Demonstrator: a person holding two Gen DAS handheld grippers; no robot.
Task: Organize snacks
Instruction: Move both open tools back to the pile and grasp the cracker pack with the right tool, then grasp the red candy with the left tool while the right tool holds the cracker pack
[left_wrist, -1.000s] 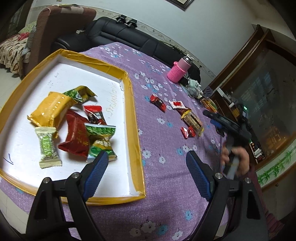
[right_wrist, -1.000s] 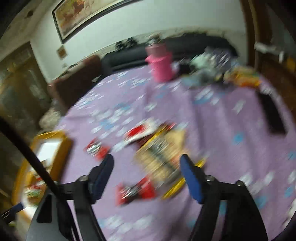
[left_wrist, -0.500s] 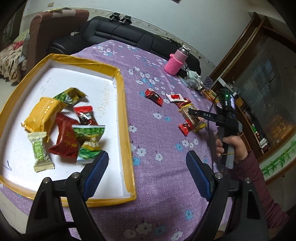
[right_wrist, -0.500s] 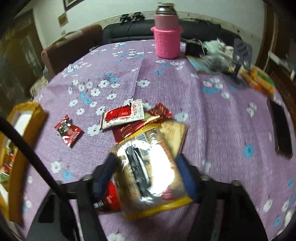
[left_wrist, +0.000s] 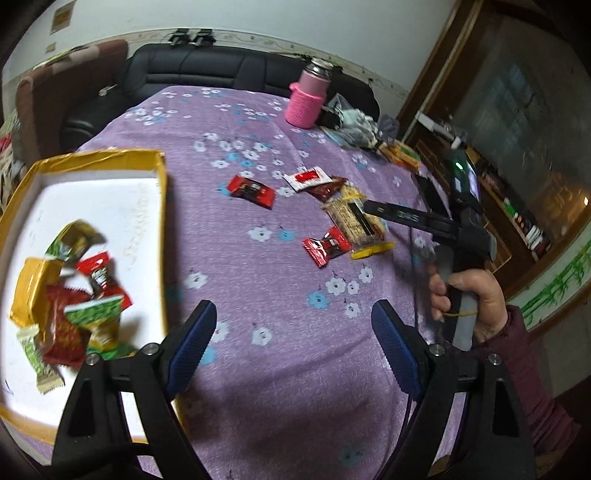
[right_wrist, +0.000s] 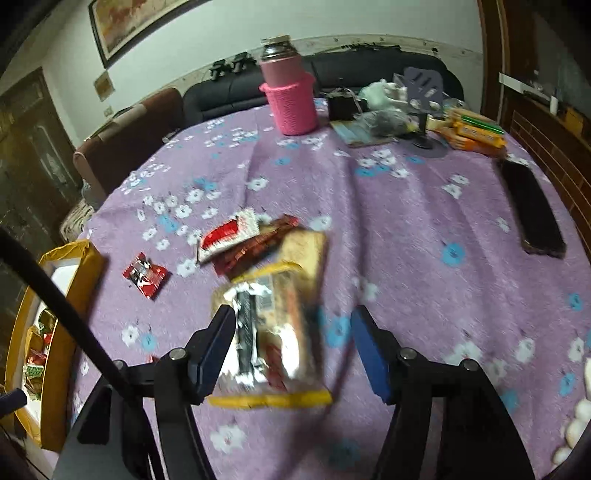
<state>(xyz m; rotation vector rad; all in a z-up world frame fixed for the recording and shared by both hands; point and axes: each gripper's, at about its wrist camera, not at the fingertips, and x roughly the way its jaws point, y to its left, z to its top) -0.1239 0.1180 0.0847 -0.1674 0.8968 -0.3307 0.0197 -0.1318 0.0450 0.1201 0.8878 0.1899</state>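
A yellow-rimmed white tray (left_wrist: 159, 206) at the left holds several wrapped snacks (left_wrist: 74, 295). Loose snacks lie on the purple flowered tablecloth: a red candy (left_wrist: 252, 191), a white-red packet (left_wrist: 307, 178), a red twist candy (left_wrist: 327, 246) and a clear cracker pack with yellow ends (left_wrist: 356, 225). My left gripper (left_wrist: 293, 347) is open and empty over bare cloth beside the tray. My right gripper (right_wrist: 293, 343) is open. The cracker pack (right_wrist: 273, 328) lies between its fingers, touching the left one, with a gap to the right one.
A pink-sleeved flask (right_wrist: 290, 99) stands at the back. Bags, a stand and orange packs (right_wrist: 476, 133) clutter the far right. A dark phone (right_wrist: 532, 210) lies at the right. A black sofa (left_wrist: 207, 74) sits behind the table.
My right gripper reached the cracker pack and now its fingers stand wider around it. My left gripper swung right, away from the tray.
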